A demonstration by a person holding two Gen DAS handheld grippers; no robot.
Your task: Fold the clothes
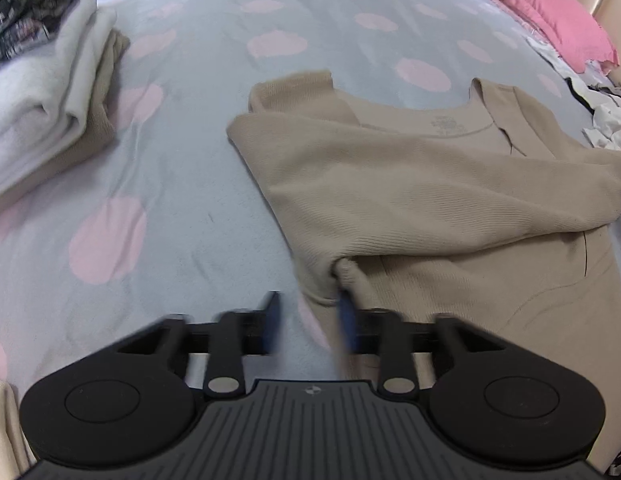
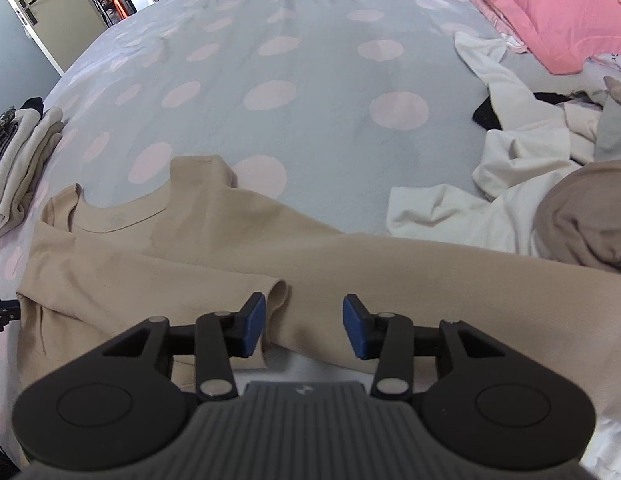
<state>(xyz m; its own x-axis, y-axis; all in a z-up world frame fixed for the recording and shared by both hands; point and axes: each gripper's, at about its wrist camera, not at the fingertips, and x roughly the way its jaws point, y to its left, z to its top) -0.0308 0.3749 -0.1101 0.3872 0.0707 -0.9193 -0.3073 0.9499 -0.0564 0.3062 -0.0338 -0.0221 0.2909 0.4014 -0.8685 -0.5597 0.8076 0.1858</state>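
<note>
Your right gripper (image 2: 304,326) is released, directly over the beige top's sleeve (image 2: 430,276). The cuff sits by its left pad and the long axis runs off right. Your left gripper (image 1: 310,320) is blurred with pads apart, at the beige top (image 1: 430,200)'s folded left edge. The neckline lies farther up the bed (image 1: 214,184).

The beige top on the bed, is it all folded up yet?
Partly folded. One sleeve lies across the beige top, but the other sleeve lies stretched out sideways.
</note>
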